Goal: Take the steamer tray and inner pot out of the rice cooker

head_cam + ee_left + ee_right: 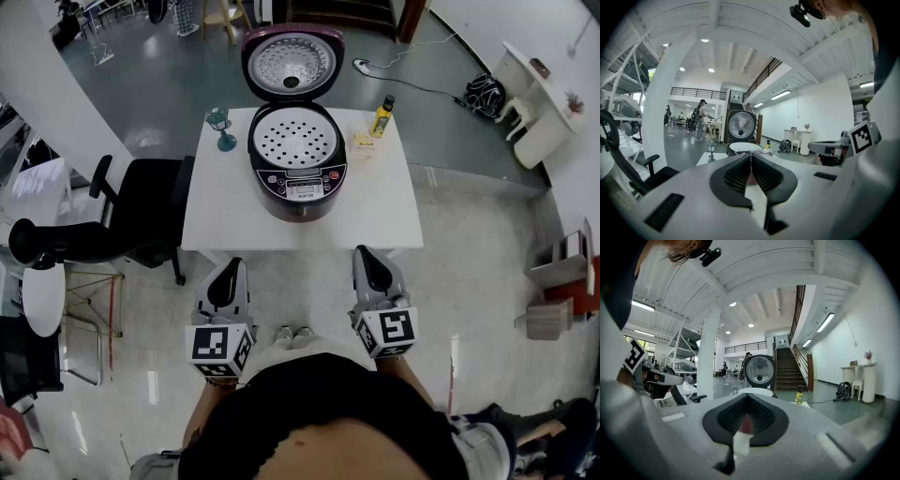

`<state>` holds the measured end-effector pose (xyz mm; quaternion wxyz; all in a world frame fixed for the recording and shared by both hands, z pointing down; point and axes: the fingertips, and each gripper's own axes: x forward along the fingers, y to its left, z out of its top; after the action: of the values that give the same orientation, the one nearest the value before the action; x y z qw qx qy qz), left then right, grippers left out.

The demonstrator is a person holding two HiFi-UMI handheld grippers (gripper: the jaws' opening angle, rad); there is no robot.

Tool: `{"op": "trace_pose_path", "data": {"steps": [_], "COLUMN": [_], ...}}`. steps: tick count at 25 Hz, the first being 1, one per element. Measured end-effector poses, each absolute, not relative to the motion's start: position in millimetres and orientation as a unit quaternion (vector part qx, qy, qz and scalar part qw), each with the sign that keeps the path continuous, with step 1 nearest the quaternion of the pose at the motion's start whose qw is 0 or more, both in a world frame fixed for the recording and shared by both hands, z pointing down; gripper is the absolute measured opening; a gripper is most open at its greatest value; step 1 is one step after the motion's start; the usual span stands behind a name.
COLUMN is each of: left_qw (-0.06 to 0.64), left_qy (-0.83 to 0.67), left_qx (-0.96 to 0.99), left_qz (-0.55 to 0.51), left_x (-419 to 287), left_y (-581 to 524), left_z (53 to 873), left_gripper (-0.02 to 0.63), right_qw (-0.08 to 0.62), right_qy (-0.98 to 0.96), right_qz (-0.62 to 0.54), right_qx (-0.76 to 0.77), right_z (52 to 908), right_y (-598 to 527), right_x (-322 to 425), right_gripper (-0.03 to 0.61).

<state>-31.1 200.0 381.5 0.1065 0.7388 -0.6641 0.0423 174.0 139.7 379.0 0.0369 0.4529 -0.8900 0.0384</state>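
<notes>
1. The steamer tray (294,141) — white and dotted with holes — sits in the mouth of the rice cooker (298,187); it covers whatever lies beneath it.
2. The cooker's lid (290,64) stands hinged open at the back, its inside turned toward us.
3. The cooker stands near the middle of a white table (394,220), with its control panel on our side.
4. On the table to its left we see a small blue goblet (222,128). To its right is a yellow bottle (382,115) with a dark cap, and a pale packet (362,143) lies just beside the cooker.
5. Our left gripper (231,265) and right gripper (365,253) hang just short of the table's near edge, well apart from the cooker and both pointing toward it.
6. In each gripper's own view the jaws are pressed together — nothing is held between them.
7. A black office chair (141,216) stands at the table's left side.
</notes>
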Motion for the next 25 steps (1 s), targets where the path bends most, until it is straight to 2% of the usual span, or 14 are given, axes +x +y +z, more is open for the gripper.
{"op": "trace_pose_path", "data": {"steps": [9,16,22,25], "left_qw": [0.119,0.116,0.119,0.117], "left_qy": [-0.665,-0.669,-0.666,-0.665], "left_qx": [0.736,0.732,0.735,0.737], "left_qz": [0.049,0.049,0.049,0.048], "left_x": [-30.3,-30.2,-26.5,-24.3], "left_y": [203.2,200.0,196.8,192.3], "left_z": [389.1,389.0,390.9,390.3], "left_gripper": [0.012,0.012,0.014,0.014], "right_qw": [0.046,0.02,0.039,0.047], "right_qy": [-0.886,-0.887,-0.893,-0.894], "right_qz": [0.045,0.046,0.04,0.041], "right_qx": [0.458,0.458,0.446,0.444], "right_z": [387.9,385.2,388.0,390.1], "right_y": [138.5,133.3,129.9,125.6], "right_x": [179.9,186.2,183.0,183.2], "right_gripper": [0.005,0.006,0.006,0.042]}}
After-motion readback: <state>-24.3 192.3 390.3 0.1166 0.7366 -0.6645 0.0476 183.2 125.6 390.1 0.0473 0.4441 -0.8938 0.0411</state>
